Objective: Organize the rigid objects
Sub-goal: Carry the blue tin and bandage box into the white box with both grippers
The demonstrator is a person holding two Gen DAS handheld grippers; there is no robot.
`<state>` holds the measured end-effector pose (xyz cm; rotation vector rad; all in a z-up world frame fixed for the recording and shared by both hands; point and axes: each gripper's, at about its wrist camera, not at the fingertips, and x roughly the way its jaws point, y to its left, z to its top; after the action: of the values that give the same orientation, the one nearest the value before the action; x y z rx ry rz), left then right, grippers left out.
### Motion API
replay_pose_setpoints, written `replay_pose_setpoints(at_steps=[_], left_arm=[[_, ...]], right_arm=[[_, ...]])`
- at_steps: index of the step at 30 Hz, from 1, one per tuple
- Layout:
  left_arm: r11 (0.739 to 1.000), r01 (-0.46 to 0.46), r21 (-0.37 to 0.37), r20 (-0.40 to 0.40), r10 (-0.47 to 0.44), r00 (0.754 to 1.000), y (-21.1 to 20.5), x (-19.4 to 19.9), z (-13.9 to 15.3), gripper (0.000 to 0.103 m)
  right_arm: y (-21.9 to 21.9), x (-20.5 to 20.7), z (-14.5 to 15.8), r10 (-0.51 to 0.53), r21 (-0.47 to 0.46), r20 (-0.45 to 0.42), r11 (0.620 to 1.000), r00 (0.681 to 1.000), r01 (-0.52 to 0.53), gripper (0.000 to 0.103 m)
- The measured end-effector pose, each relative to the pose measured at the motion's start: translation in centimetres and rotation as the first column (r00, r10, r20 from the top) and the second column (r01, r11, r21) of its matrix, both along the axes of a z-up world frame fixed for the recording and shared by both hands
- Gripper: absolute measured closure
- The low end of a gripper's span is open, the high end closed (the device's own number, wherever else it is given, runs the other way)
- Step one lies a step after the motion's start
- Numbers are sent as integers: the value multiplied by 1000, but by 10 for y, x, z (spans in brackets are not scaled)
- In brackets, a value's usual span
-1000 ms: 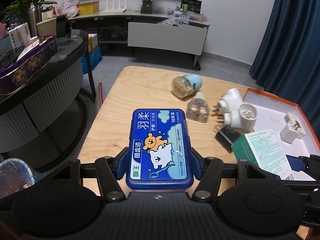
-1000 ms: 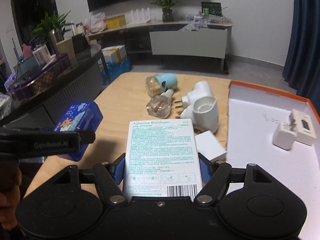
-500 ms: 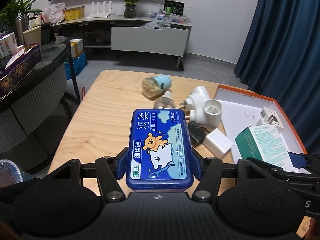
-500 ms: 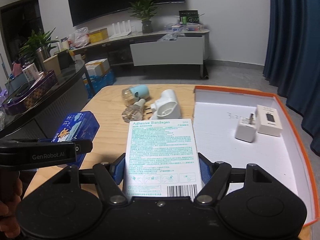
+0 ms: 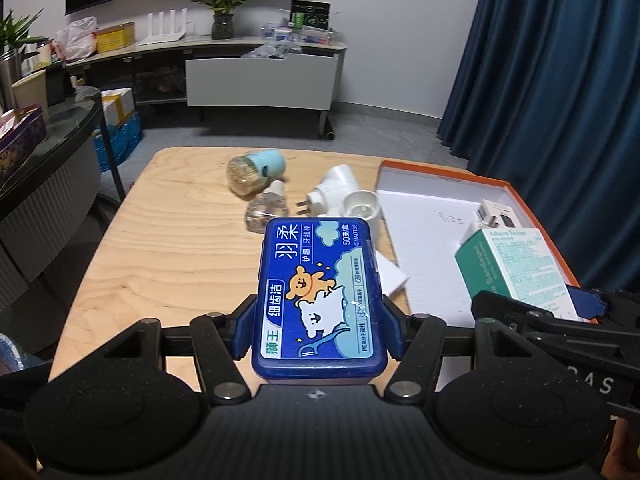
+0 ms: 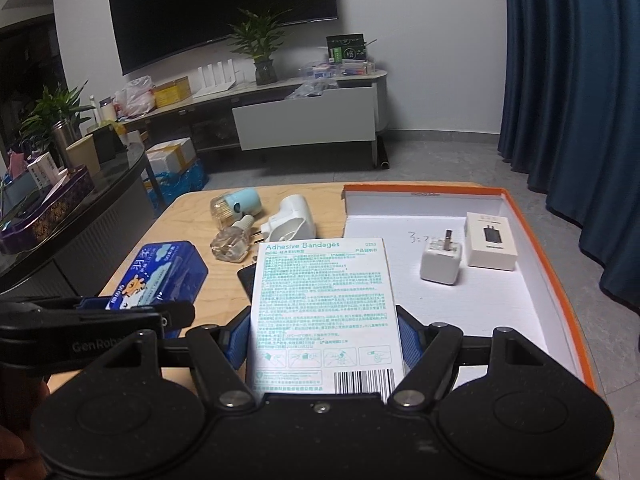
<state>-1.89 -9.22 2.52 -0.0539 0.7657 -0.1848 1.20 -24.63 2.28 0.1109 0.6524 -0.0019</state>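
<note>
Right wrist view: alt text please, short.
The right claw grips a white bandage box above a wooden table. Ahead sits an orange-rimmed tray holding a white charger and a small white box.

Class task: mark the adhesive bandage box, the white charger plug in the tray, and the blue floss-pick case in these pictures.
adhesive bandage box (image 6: 324, 304), right wrist view, middle of its printed back.
white charger plug (image 6: 440, 262), right wrist view, its white body.
blue floss-pick case (image 5: 318, 300), left wrist view, its illustrated lid.

Left hand-held gripper (image 5: 318, 320): tilted downward, blue pads (image 5: 245, 330) pressed on both sides of a held box. Right hand-held gripper (image 6: 324, 334): same downward tilt, pads clamped on its own box. Both side by side, left one just beside right.
</note>
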Motion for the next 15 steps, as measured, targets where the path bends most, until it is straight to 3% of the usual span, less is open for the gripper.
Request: replay_pose_setpoints(at_steps=[15], left_arm=[[997, 83, -3, 9, -83, 996, -35, -4, 6, 41]], right_arm=[[-35, -12, 9, -88, -4, 29, 996, 996, 88, 19]])
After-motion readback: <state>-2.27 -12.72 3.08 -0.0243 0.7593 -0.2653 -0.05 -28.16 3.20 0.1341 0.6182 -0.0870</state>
